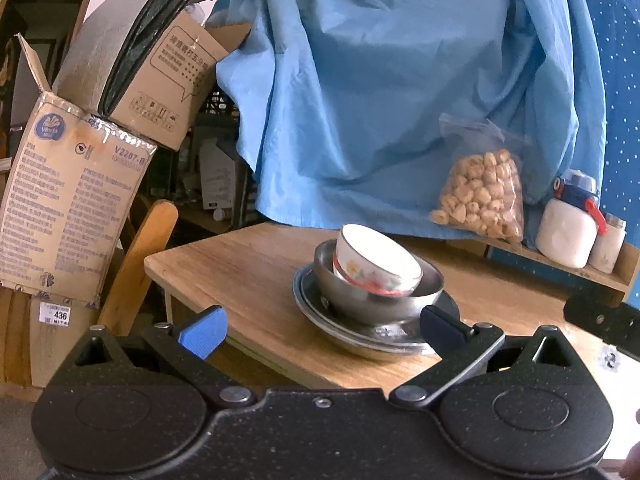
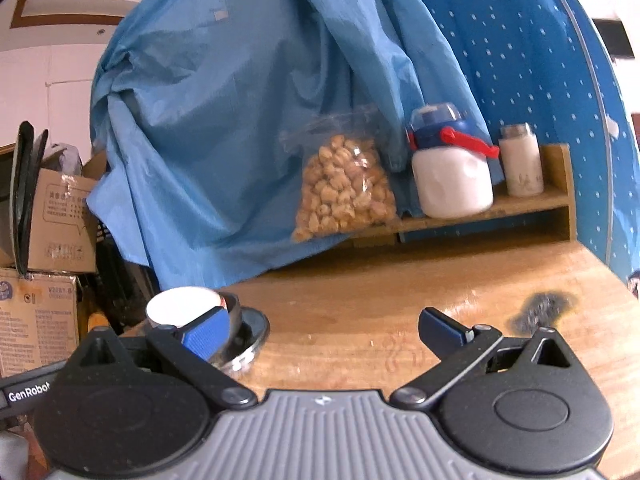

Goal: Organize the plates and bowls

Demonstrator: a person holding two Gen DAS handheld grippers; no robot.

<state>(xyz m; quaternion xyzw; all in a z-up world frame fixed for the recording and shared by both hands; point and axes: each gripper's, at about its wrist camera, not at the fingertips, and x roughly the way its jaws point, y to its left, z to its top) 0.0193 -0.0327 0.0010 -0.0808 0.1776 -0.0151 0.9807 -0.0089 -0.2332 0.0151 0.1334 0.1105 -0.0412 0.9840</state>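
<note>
A white ceramic bowl with a floral band (image 1: 376,260) lies tilted inside a steel bowl (image 1: 384,296), which sits on a steel plate (image 1: 320,312) on the wooden table (image 1: 248,264). My left gripper (image 1: 320,332) is open and empty, just in front of the stack. My right gripper (image 2: 320,332) is open and empty above the table's middle; the stack shows at its left, with the white bowl (image 2: 180,308), the steel bowl (image 2: 234,306) and the plate (image 2: 256,328) partly hidden behind the left finger (image 2: 206,336).
A bag of snacks (image 1: 480,196), a white jug with a blue lid (image 1: 568,224) and a small white bottle (image 2: 520,160) stand on a low wooden shelf (image 2: 520,204) at the back. Blue cloth hangs behind. Cardboard boxes (image 1: 68,200) and a wooden chair (image 1: 140,264) stand left of the table. A dark stain (image 2: 540,312) marks the table.
</note>
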